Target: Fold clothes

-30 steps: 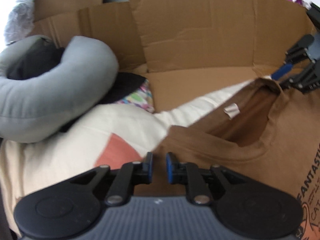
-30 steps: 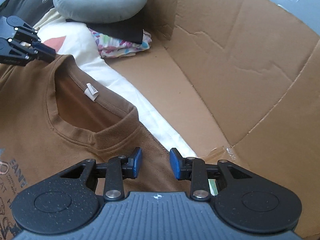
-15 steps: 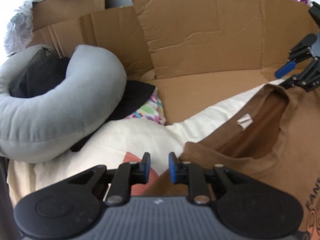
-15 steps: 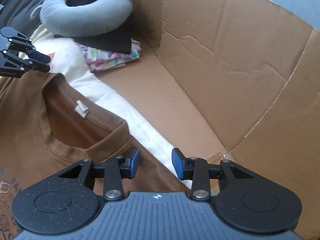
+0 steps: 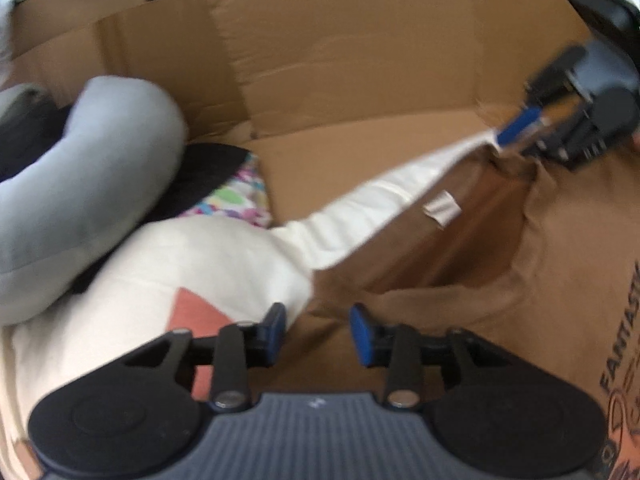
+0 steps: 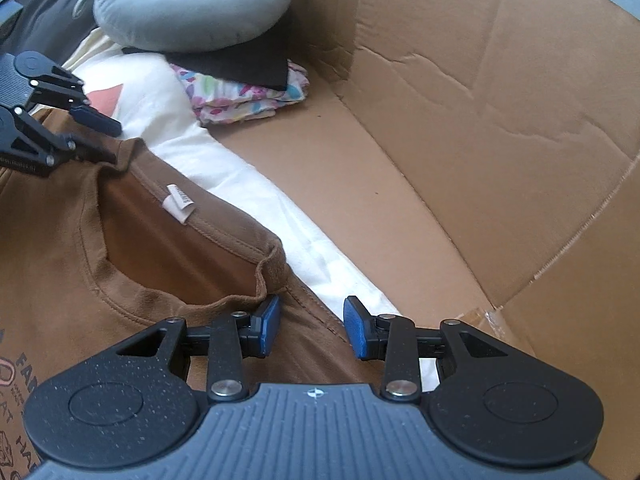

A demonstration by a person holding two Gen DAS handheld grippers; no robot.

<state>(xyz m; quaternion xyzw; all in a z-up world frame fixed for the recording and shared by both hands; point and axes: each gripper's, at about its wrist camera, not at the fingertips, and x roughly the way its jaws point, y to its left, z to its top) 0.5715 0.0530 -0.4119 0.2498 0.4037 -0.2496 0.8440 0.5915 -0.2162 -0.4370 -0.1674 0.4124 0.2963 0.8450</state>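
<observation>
Both grippers opened wider, right wrist shows legible collar tag (image 6: 179,208)

A brown T-shirt (image 6: 60,280) with dark lettering lies over cream fabric (image 6: 240,168) bearing a coral patch, near a grey pillow (image 6: 180,20) and multicoloured patterned cloth (image 6: 248,96).

We are reading dark print on the brown T-shirt (image 5: 580,280): "FANTAST", running up its chest and cut off by the edge. We are seeing lettering on the small neck label (image 6: 180,203), too tiny to read.
</observation>
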